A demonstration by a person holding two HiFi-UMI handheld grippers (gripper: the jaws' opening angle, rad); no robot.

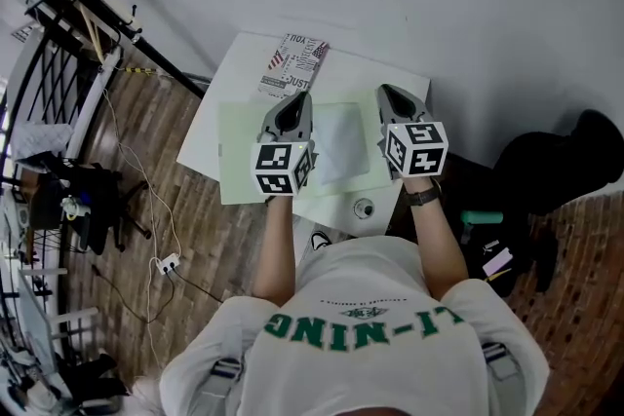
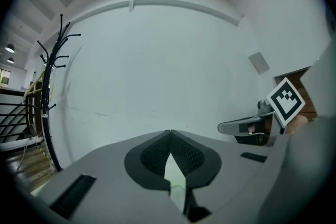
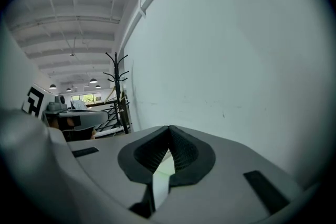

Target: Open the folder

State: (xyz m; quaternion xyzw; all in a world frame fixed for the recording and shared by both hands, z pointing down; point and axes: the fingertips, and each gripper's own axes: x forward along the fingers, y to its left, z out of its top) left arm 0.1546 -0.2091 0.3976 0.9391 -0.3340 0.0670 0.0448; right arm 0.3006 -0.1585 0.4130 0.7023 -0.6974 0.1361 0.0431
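Folder [image 1: 244,166], pale green, lies flat mid-bench [image 1: 229,83], with a printed booklet [image 1: 292,63] at the far edge. Left tongs [image 1: 298,100] and right tongs [image 1: 388,93] hover over it, both clenched on nothing.

The folder [image 1: 239,156] lies on the table [image 1: 229,78], booklet [image 1: 292,63] behind it.

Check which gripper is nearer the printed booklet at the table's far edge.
Left. The left gripper is just short of the booklet, nearly in line with it; the right gripper is farther off to the booklet's right.
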